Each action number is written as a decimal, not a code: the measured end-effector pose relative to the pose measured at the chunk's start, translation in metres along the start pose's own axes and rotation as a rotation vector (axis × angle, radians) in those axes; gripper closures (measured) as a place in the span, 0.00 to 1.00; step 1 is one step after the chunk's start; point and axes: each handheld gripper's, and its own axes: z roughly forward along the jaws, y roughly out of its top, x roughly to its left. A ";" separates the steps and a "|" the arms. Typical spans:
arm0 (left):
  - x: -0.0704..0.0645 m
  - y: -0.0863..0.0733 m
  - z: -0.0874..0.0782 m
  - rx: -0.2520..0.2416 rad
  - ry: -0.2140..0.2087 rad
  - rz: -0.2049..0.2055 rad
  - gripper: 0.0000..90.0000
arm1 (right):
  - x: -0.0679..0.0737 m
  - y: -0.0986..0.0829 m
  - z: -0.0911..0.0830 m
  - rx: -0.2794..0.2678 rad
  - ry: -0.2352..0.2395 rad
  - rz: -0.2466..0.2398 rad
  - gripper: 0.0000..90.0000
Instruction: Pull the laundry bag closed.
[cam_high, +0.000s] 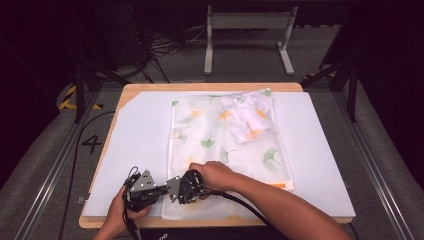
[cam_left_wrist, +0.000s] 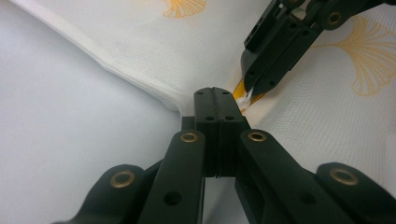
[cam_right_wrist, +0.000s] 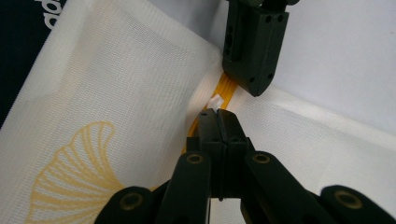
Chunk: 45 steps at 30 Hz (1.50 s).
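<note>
The mesh bag (cam_high: 227, 150) lies mid-surface, both tools, left (cam_left_wrist: 218, 100) and right (cam_right_wrist: 218, 119), clamped shut on its orange zipper (cam_right_wrist: 225, 91) at the near edge; next, probably, pull it along

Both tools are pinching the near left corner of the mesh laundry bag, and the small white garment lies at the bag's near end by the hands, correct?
Not quite. The high view shows the white garment at the mesh laundry bag's far end, away from the hands. The left tool and right tool do work its near left corner.

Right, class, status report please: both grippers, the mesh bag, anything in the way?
Left gripper shut on the mesh bag corner. Right gripper shut at its orange zipper. Small white garment lies at the bag's far end. Nothing in the way.
</note>
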 end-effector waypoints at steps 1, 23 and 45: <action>0.000 0.000 0.000 0.000 0.000 0.000 1.00 | 0.000 -0.001 -0.001 0.003 0.005 0.004 1.00; 0.001 0.000 0.000 -0.003 -0.001 -0.010 1.00 | 0.040 -0.119 -0.082 -0.016 -0.132 0.229 1.00; 0.001 0.000 0.000 -0.005 -0.005 -0.016 1.00 | 0.129 -0.274 -0.158 -0.040 -0.345 0.633 1.00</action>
